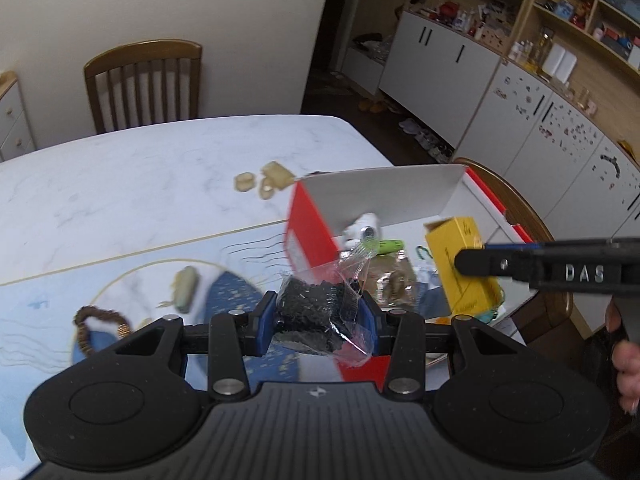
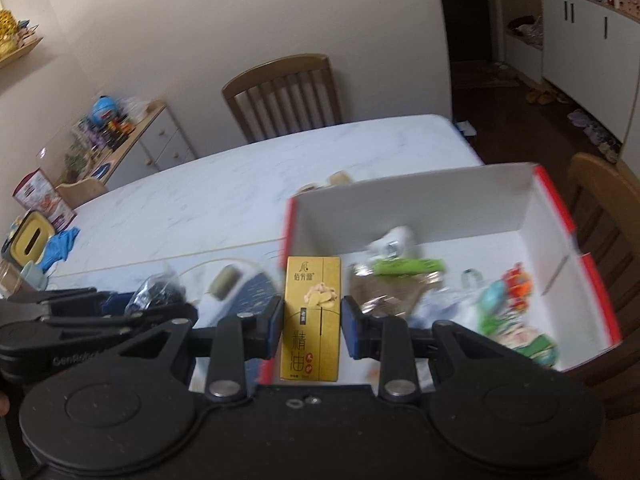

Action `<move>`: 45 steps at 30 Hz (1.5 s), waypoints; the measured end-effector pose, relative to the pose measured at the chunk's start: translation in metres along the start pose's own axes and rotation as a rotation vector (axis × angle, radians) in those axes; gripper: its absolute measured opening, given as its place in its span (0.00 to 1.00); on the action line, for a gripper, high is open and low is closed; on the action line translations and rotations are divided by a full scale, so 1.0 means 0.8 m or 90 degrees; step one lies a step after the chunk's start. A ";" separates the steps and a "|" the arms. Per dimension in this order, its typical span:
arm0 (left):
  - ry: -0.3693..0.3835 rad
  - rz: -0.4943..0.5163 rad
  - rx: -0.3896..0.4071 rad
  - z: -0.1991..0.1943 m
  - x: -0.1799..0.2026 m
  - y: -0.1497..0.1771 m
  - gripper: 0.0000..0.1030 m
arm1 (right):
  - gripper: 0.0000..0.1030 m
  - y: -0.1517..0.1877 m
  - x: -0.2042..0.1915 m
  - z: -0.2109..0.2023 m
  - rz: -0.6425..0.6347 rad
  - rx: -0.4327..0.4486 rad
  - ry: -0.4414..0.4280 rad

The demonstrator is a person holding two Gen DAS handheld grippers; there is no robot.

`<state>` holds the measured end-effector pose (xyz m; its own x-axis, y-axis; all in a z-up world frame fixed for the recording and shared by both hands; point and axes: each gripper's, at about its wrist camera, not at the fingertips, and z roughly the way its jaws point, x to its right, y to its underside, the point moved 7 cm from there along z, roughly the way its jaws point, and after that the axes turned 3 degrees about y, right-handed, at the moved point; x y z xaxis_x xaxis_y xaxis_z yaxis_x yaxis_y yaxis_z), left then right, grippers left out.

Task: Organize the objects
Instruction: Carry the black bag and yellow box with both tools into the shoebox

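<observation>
Clear plastic wraps the bag of black bits [image 1: 316, 312] pinched in the left gripper [image 1: 318, 322], held above the bench [image 1: 140, 184] just left of the red box [image 2: 560, 216]. The right gripper [image 2: 312, 326] clamps a yellow carton [image 2: 313, 316] upright over the box's near-left corner, with loose packets [image 2: 404, 268] lying inside the box ahead of it.

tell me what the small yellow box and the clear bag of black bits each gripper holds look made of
Small yellow box: probably printed cardboard with a slight sheen, judging by its crisp folded edges and open flap. Clear bag of black bits: thin glossy plastic film, crinkled and see-through; what the dark bits inside are can't be told.
</observation>
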<state>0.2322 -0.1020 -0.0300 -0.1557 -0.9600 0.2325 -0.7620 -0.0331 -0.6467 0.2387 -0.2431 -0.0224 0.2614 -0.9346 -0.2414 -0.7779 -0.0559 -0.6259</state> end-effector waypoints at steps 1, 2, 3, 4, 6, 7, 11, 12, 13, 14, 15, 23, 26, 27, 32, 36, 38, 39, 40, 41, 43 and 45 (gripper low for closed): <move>0.000 0.004 -0.003 0.005 0.008 -0.002 0.40 | 0.28 -0.003 0.010 -0.002 0.003 0.003 0.003; 0.001 0.007 -0.005 0.010 0.015 -0.003 0.40 | 0.28 -0.006 0.020 -0.004 0.005 0.006 0.008; 0.001 0.011 -0.008 0.016 0.023 -0.005 0.40 | 0.29 -0.009 0.030 -0.005 0.006 0.009 0.014; 0.001 0.014 -0.010 0.022 0.030 -0.007 0.40 | 0.29 -0.012 0.039 -0.005 0.008 0.011 0.019; 0.001 0.021 -0.014 0.034 0.044 -0.011 0.40 | 0.29 -0.018 0.059 -0.006 0.011 0.014 0.029; 0.001 0.024 -0.016 0.040 0.051 -0.013 0.40 | 0.29 -0.021 0.068 -0.006 0.012 0.015 0.033; -0.001 0.034 -0.026 0.066 0.076 -0.021 0.40 | 0.29 -0.033 0.100 -0.002 0.017 0.017 0.043; -0.001 0.037 -0.029 0.073 0.082 -0.024 0.40 | 0.29 -0.035 0.108 0.000 0.018 0.016 0.045; -0.003 0.039 -0.031 0.080 0.086 -0.026 0.40 | 0.29 -0.038 0.114 0.004 0.018 0.014 0.047; -0.005 0.041 -0.035 0.086 0.091 -0.028 0.40 | 0.29 -0.040 0.119 0.007 0.017 0.012 0.049; -0.006 0.042 -0.037 0.093 0.096 -0.029 0.40 | 0.29 -0.042 0.125 0.011 0.015 0.010 0.052; -0.022 0.055 -0.065 0.146 0.117 -0.039 0.40 | 0.29 -0.056 0.147 0.059 -0.030 -0.026 0.065; -0.032 0.055 -0.078 0.165 0.118 -0.038 0.40 | 0.28 -0.056 0.151 0.078 -0.033 -0.054 0.050; -0.036 0.055 -0.083 0.171 0.118 -0.038 0.40 | 0.28 -0.055 0.153 0.083 -0.040 -0.060 0.052; -0.049 0.057 -0.096 0.193 0.119 -0.039 0.40 | 0.28 -0.053 0.158 0.107 -0.057 -0.083 0.057; -0.058 0.062 -0.110 0.208 0.122 -0.040 0.40 | 0.28 -0.053 0.163 0.122 -0.066 -0.100 0.062; -0.064 0.068 -0.119 0.215 0.123 -0.038 0.40 | 0.28 -0.051 0.165 0.130 -0.068 -0.112 0.066; -0.068 0.071 -0.123 0.218 0.123 -0.038 0.40 | 0.28 -0.049 0.166 0.134 -0.071 -0.118 0.067; -0.072 0.074 -0.127 0.221 0.123 -0.037 0.40 | 0.28 -0.048 0.166 0.137 -0.075 -0.124 0.067; -0.073 0.076 -0.128 0.223 0.123 -0.036 0.40 | 0.28 -0.047 0.166 0.139 -0.079 -0.128 0.066; -0.073 0.074 -0.132 0.226 0.123 -0.037 0.40 | 0.28 -0.045 0.165 0.143 -0.086 -0.134 0.062; -0.074 0.074 -0.135 0.229 0.122 -0.037 0.40 | 0.28 -0.044 0.165 0.145 -0.089 -0.138 0.061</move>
<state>0.3548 -0.2459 -0.1213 -0.1858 -0.9799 0.0726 -0.8601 0.1265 -0.4941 0.3669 -0.3234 -0.1184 0.3273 -0.9409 -0.0865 -0.8450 -0.2505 -0.4724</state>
